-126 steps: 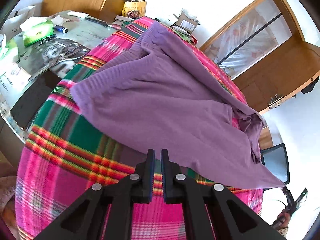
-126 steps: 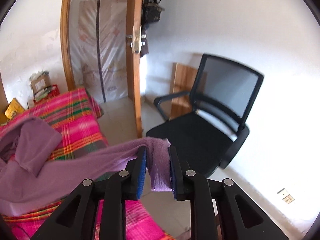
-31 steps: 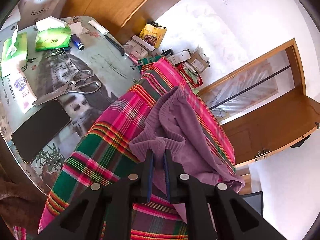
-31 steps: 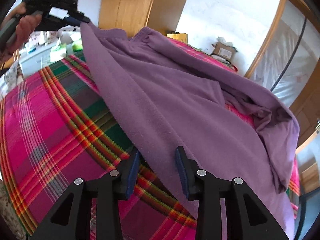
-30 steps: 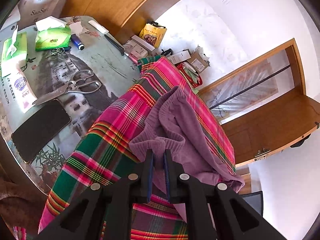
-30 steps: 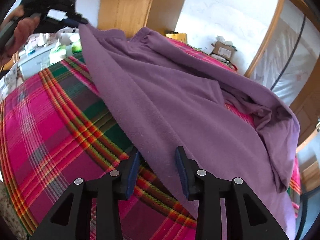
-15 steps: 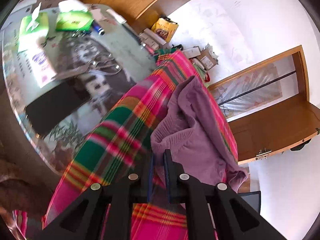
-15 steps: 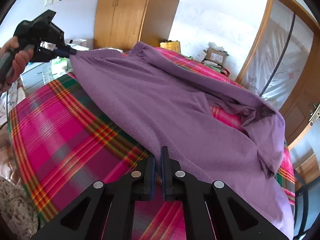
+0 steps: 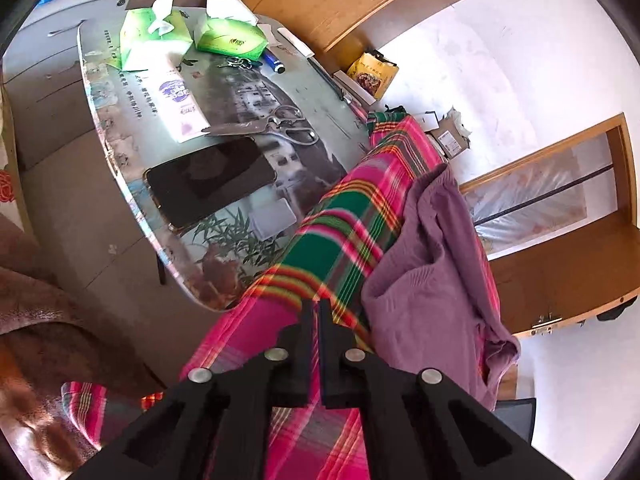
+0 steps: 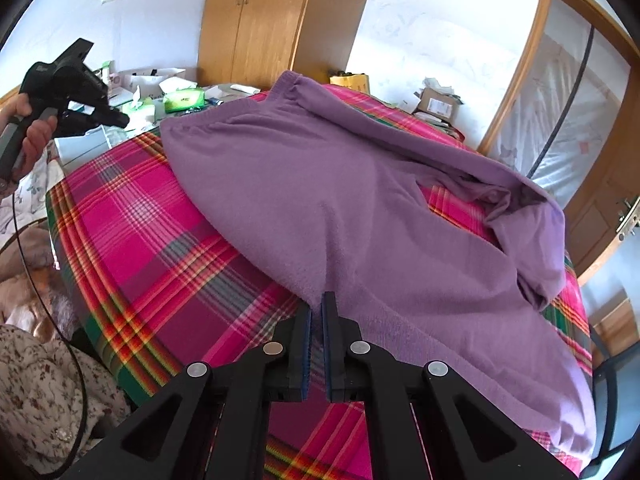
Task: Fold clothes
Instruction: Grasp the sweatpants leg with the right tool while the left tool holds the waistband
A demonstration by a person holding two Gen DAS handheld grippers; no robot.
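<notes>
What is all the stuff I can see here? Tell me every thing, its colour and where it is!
purple sweater: one, purple, spread on the plaid cloth
plaid cloth: one, pink, green and yellow, covering the bed
glass table: one, grey picture top, beside the bed
tissue packs: two, green, far end of the table
phone: one, black, near table edge
scissors: one pair, silver, mid table
wardrobe: one, wooden, by the far wall
cardboard box: one, brown, on the floor
left gripper: black, shut, empty, over the plaid cloth
right gripper: black, shut, at the sweater's near edge
</notes>
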